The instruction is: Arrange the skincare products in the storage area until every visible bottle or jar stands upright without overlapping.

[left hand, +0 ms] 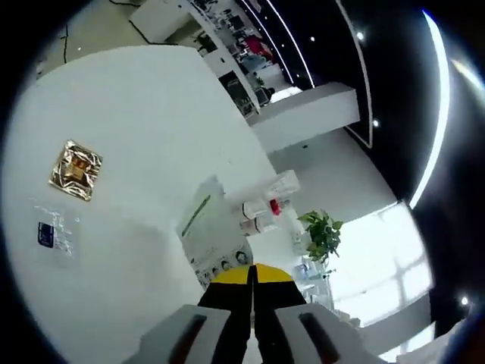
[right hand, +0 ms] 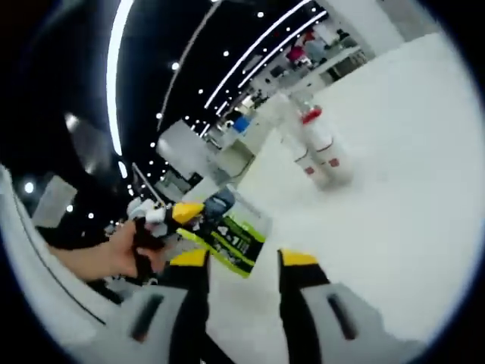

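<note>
Left tongs (left hand: pixel 252 282) closed, empty; right tongs (right hand: pixel 242 262) apart, empty. Bottles (right hand: pixel 317 148) upright on white table (right hand: pixel 394 197).

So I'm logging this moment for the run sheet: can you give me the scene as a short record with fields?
surface: white table
products: white bottles, one with a red cap, upright together
gold sachet: flat on table, apart from bottles
blue-printed packet: flat near sachet
green-printed sheet: by bottles
left tongs: shut, empty
right tongs: open, empty
</note>
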The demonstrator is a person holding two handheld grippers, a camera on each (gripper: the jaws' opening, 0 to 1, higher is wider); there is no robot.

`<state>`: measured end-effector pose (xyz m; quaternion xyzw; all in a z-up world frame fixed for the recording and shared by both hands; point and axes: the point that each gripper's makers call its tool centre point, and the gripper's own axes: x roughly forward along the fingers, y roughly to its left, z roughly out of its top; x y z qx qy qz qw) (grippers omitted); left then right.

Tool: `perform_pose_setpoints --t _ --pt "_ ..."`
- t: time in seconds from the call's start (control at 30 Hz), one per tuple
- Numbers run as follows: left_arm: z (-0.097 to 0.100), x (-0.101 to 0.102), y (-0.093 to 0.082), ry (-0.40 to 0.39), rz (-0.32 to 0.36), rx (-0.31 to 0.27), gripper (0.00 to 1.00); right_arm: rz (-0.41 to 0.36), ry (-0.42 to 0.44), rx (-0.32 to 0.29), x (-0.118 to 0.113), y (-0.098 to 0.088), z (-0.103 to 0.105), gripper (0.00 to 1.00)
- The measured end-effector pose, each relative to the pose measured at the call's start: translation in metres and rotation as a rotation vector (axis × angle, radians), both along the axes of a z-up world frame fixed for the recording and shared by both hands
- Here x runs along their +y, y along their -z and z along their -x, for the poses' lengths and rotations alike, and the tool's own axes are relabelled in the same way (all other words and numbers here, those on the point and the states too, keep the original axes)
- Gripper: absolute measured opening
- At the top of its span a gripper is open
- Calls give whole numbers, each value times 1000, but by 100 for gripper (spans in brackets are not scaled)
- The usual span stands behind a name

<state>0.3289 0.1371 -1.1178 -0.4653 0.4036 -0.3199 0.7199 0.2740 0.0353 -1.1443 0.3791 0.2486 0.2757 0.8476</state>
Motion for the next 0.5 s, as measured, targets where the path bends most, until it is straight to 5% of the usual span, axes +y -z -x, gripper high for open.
perform_pose_setpoints --t 0.17,0.2,0.4,0.5 --pt "16 -15 -32 41 129 -41 0 -242 9 124 8 2 -1 53" --pt "18 -18 -41 39 162 -53 0 -350 3 171 10 0 1 55" --pt "33 -33 -65 132 223 -109 0 -566 -49 153 19 -29 -2 58" --pt "44 -38 -78 171 305 -133 0 -692 -76 148 20 -49 -5 56"
